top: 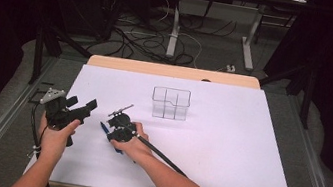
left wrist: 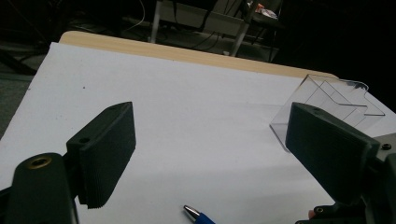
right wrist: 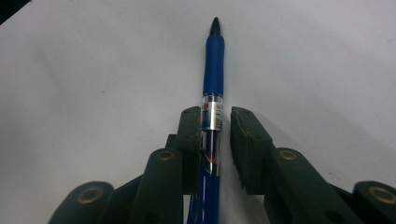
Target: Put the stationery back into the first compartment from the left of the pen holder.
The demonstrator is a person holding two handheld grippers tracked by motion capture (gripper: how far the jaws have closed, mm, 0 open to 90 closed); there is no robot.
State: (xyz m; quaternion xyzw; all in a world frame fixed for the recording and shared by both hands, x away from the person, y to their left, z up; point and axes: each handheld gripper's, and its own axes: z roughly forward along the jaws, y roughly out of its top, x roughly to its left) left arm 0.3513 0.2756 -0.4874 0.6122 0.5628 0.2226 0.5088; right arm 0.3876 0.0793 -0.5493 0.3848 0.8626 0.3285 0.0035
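Straddling the pen (right wrist: 213, 88) with our right gripper (right wrist: 215, 140), jaws narrowly apart, not yet clamped, we judge this the grasp step. Pen lies at table's (top: 226, 153) 8 o'clock. Left gripper (left wrist: 210, 154) gapes wide, empty. Next: squeeze, lift toward the bin (top: 170, 103) at 12 o'clock.

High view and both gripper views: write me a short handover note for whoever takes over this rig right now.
Left claw: open, holding nothing, raised over the white table cover at its left.
Right claw: low over the blue pen, jaws either side of the barrel; one jaw touches it, a gap shows at the other, so not yet gripped.
Clear divided organizer: empty, upright, farther back near the middle.
Done: claw lined up on the pen.
Left: probably close, lift, and put the pen in the organizer.
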